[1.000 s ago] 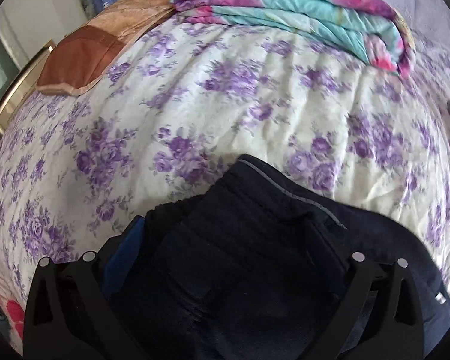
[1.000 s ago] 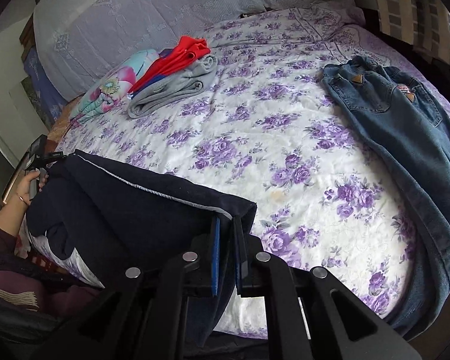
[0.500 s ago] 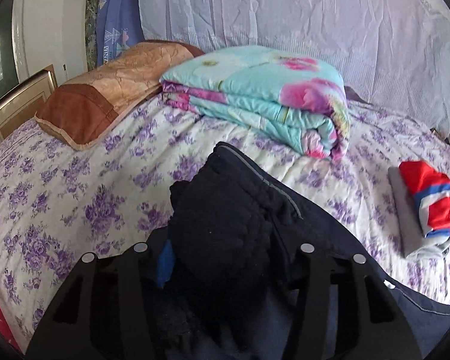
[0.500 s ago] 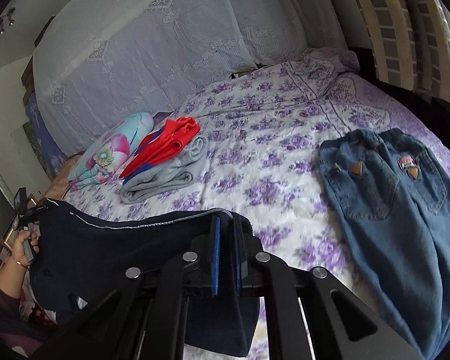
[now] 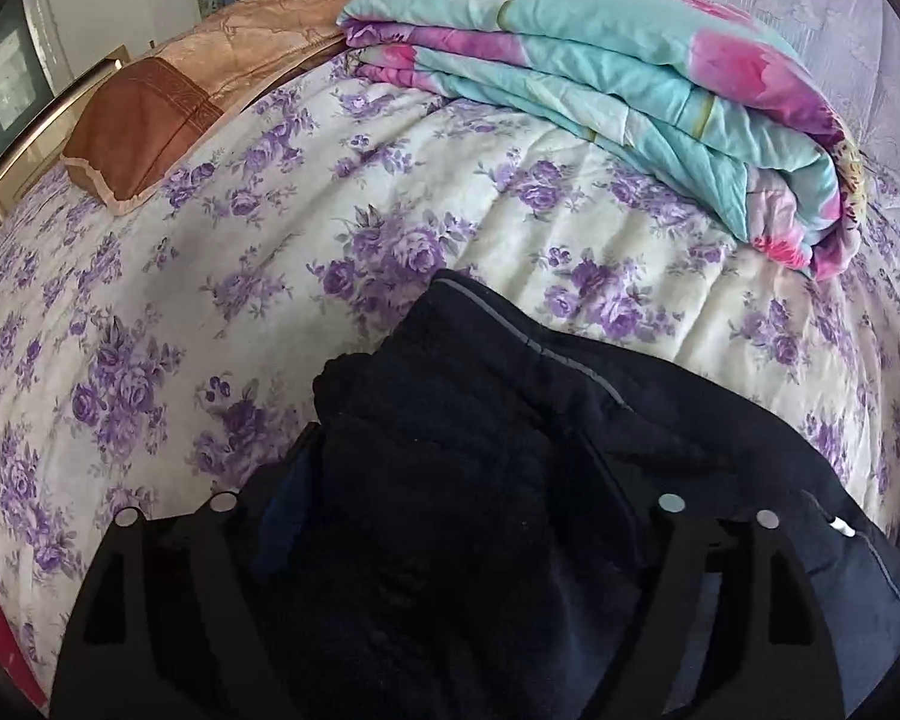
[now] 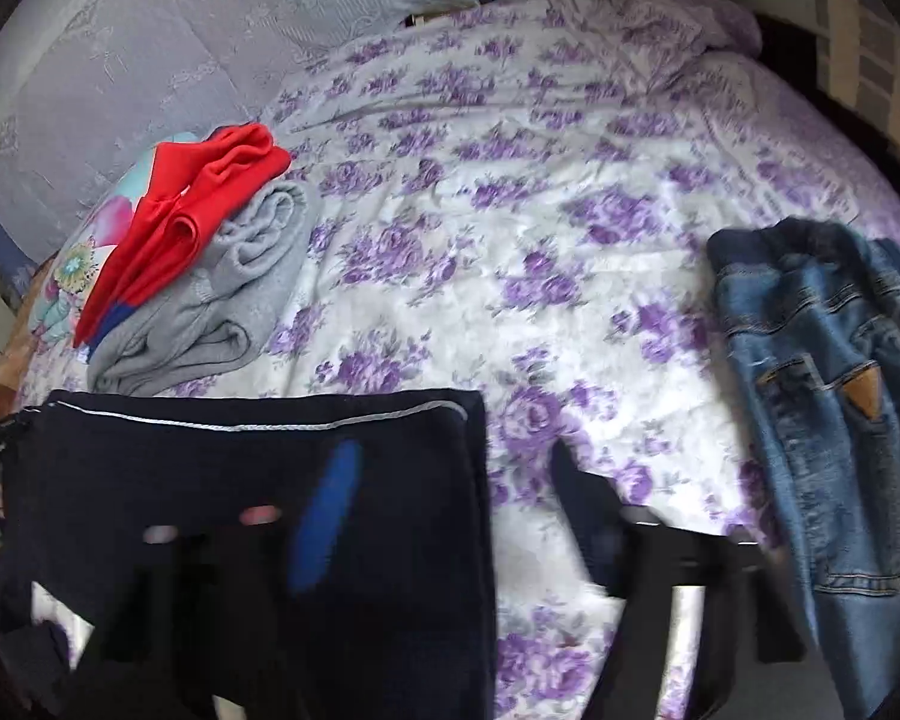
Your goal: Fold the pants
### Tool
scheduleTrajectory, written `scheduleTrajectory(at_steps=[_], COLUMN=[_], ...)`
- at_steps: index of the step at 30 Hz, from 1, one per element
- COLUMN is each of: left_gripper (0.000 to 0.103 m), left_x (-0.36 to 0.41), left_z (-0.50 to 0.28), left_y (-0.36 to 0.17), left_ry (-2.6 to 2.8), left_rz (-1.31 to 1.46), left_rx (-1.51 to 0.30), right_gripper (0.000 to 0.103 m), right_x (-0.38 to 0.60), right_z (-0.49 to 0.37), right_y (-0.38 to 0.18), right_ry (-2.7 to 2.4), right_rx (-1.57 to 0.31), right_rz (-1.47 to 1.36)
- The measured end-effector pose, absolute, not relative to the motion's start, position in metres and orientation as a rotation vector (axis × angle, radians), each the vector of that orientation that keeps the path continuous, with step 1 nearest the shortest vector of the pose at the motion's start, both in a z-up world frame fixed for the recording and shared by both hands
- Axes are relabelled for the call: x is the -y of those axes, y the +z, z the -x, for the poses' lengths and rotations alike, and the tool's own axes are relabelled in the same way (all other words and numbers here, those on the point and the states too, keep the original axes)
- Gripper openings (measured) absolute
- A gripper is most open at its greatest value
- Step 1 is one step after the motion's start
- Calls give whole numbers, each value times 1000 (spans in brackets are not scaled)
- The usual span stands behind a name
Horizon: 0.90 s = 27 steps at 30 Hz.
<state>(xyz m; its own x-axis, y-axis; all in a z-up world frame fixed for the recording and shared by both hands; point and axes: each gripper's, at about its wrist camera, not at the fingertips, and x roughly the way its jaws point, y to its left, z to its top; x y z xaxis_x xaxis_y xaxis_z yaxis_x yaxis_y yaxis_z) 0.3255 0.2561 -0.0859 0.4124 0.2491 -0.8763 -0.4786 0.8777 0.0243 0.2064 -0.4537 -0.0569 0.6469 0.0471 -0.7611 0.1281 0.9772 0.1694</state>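
My left claw (image 5: 450, 516) has just been opening, its jaws wide apart around bunched navy pants (image 5: 468, 480) lying on the flowered bed (image 5: 270, 228). My right claw (image 6: 450, 516), blurred, has just sprung apart; the pants' folded end lies across its left finger (image 6: 324, 516), jeans (image 6: 822, 420) to its right.
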Motion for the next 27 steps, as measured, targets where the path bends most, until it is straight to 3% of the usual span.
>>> scheduleTrajectory(at_steps=[5, 6, 7, 9, 10, 16, 20, 23, 25, 27], left_gripper=[82, 82, 82, 80, 74, 71, 74, 73, 74, 76], left_x=[-265, -265, -264, -257, -252, -242, -248, -254, -258, -264], left_z=[-330, -329, -329, -326, -323, -318, -338, -324, -307, -280], left_y=[-89, -90, -90, -90, -88, -61, -83, -71, -46, -17], left_ry=[464, 467, 469, 475, 476, 500, 547, 490, 441, 416], left_rz=[268, 274, 267, 236, 221, 239, 213, 271, 273, 271], left_rx=[-1067, -1063, -1055, -1038, -1022, -887, -979, -957, -916, -870], right_gripper=[81, 56, 16, 10, 10, 9, 12, 24, 60, 73], right_x=[459, 454, 446, 431, 427, 438, 431, 424, 419, 409], right_z=[-236, -245, -252, -253, -250, -252, -283, -282, -258, -220], right_y=[-64, -73, -83, -86, -78, -24, -52, -83, -64, -33], right_ry=[-45, -26, 25, 25, 25, -49, -125, -183, -214, -205], right_rx=[-903, -946, -1005, -1018, -992, -838, -922, -977, -861, -725], right_rz=[-214, -198, -186, -97, -59, -75, -44, 27, 41, 26])
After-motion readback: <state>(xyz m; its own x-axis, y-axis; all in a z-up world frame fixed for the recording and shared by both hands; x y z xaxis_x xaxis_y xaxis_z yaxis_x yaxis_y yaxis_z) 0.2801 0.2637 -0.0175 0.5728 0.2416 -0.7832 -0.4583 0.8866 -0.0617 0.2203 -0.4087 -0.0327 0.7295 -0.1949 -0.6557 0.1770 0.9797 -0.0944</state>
